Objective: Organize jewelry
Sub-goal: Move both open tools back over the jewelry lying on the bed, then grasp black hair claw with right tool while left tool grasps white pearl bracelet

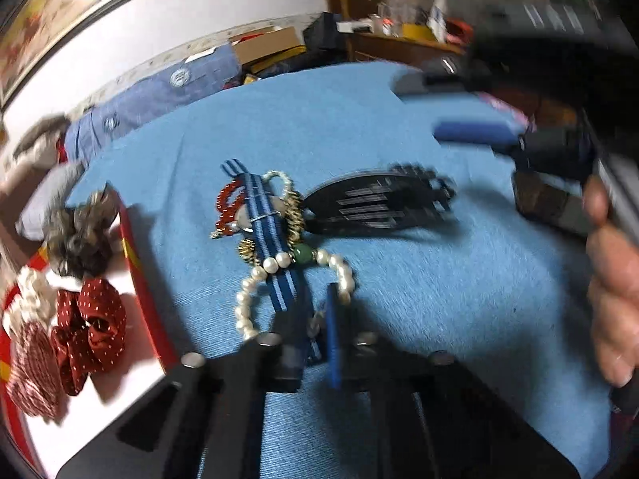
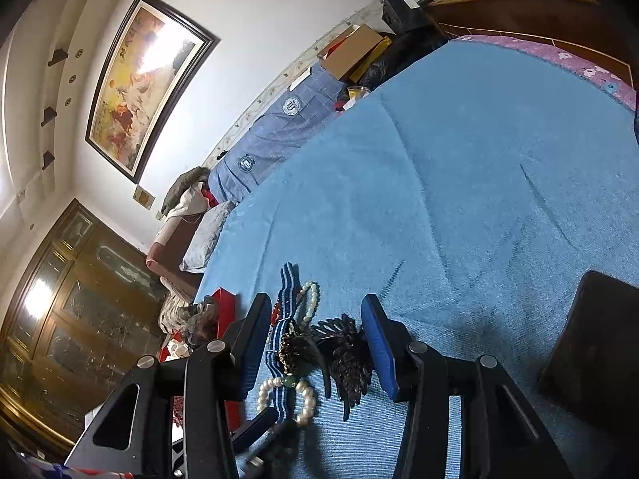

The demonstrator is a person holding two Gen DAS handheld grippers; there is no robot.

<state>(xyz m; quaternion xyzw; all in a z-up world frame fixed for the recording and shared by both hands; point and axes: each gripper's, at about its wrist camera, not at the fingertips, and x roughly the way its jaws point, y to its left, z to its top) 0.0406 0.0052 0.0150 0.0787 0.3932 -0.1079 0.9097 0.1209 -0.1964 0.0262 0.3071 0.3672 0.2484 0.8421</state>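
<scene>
Left gripper (image 1: 315,343) pinches the striped strap (image 1: 263,223) to lift it off the pearl bracelet (image 1: 279,275); right gripper (image 2: 315,343) hovers wide open (probably waiting).

Between the spread blue-padded fingers (image 2: 379,347) of the right gripper (image 2: 315,339) lie a black toothed hair clip (image 2: 347,353), a blue striped strap (image 2: 281,319) and a white pearl bracelet (image 2: 285,397) on blue cloth (image 2: 459,199).
</scene>
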